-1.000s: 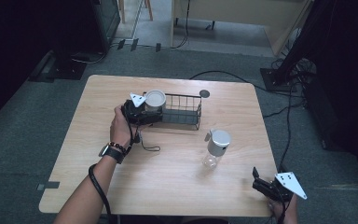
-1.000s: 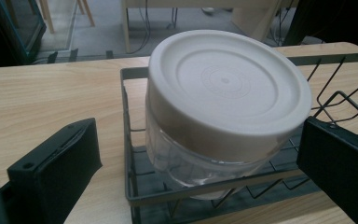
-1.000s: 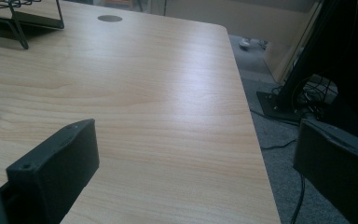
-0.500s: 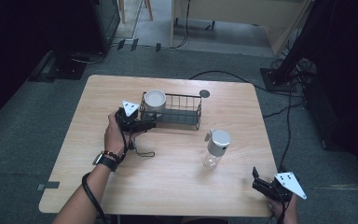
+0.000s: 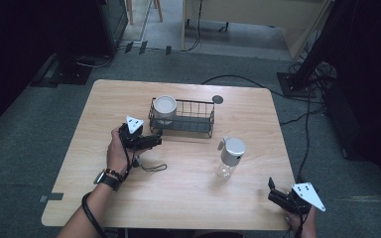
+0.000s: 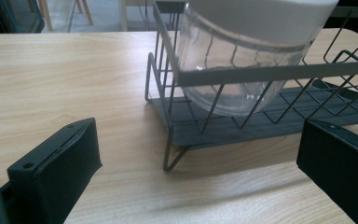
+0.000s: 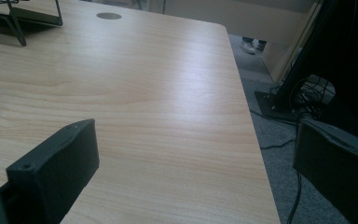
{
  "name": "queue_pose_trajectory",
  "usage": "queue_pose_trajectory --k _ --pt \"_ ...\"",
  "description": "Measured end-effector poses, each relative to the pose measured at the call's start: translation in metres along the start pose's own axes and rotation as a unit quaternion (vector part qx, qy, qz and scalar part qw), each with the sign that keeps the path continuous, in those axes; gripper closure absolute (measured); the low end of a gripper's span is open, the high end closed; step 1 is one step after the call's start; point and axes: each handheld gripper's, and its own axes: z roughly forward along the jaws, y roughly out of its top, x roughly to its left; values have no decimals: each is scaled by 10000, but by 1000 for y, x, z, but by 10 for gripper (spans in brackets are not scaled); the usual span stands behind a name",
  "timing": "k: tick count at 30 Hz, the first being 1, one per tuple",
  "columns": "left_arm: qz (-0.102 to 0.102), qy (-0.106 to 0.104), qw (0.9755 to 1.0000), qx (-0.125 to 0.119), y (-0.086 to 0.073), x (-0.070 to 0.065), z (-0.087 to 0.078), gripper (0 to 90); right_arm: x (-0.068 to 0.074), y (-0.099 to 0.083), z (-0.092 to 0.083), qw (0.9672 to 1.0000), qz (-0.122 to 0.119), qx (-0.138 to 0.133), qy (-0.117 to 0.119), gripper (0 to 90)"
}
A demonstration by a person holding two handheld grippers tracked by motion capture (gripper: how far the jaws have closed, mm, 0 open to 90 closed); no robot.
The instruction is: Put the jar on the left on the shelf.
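Wooden table on grey carpet, wire basket atop, both tools' jaws apart, empty.

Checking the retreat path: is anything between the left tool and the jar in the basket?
Only the wire basket's near wall and bare tabletop separate the open left tool from the white-lidded jar, as the left gripper view shows.

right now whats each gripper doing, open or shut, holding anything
Left gripper: open, empty, near the basket.
Right gripper: open, empty, at the table corner.
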Motion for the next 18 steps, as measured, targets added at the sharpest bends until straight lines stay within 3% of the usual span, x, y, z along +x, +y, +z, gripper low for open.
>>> queue_pose_trajectory --k 18 --pt "-128 5 9999 -3 -32 23 -17 0 2 0 0 9999 -61 15 -93 0"
